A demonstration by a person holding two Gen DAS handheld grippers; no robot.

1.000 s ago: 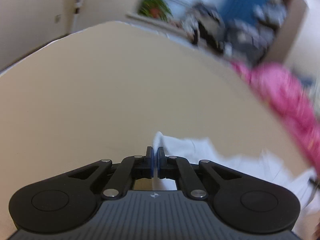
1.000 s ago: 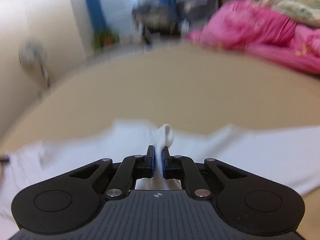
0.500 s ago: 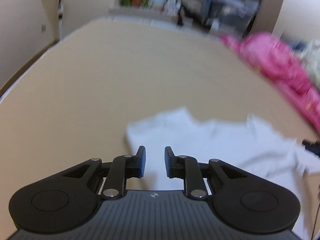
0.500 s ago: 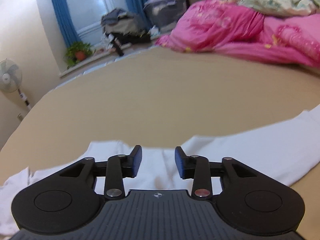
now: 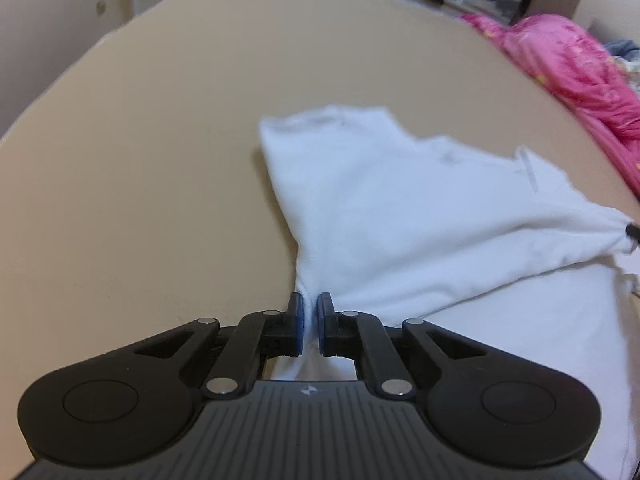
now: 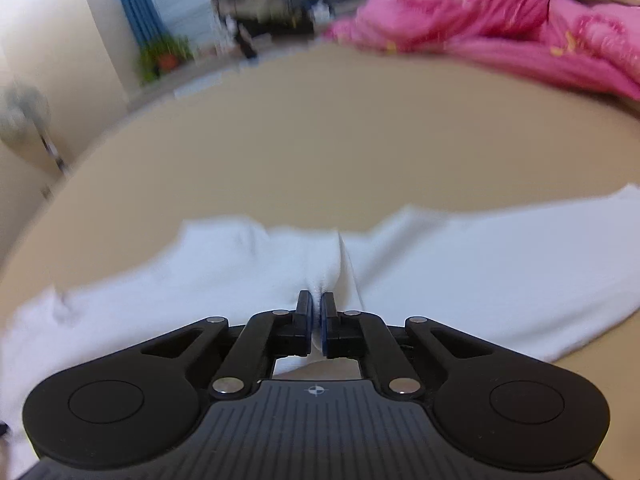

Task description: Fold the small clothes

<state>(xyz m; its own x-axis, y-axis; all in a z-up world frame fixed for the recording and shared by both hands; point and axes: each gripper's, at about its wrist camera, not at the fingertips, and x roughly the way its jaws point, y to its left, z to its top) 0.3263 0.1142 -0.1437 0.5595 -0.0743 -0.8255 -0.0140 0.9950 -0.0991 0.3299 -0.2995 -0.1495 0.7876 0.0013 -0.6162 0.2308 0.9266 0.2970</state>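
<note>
A small white garment [image 5: 400,208] lies on the tan bed surface [image 5: 160,140]. My left gripper [image 5: 311,308] is shut on a bunched edge of it, and the cloth stretches away to the right, where its far corner is pinched by the other gripper at the frame edge. In the right wrist view the same white garment [image 6: 460,272] spreads across the frame, and my right gripper [image 6: 316,308] is shut on a raised fold of it. Both pinched parts are lifted slightly off the surface.
A pink quilt [image 5: 576,72] lies bunched along the right side of the bed, also in the right wrist view [image 6: 500,28]. Bags [image 6: 260,4], a potted plant [image 6: 164,56] and blue curtains stand beyond the bed's far edge. A fan [image 6: 24,112] stands at left.
Both grippers were shut on cloth a second ago, opened half a second ago, and have now closed again on new spots of the white garment, pulling it taut between them.
</note>
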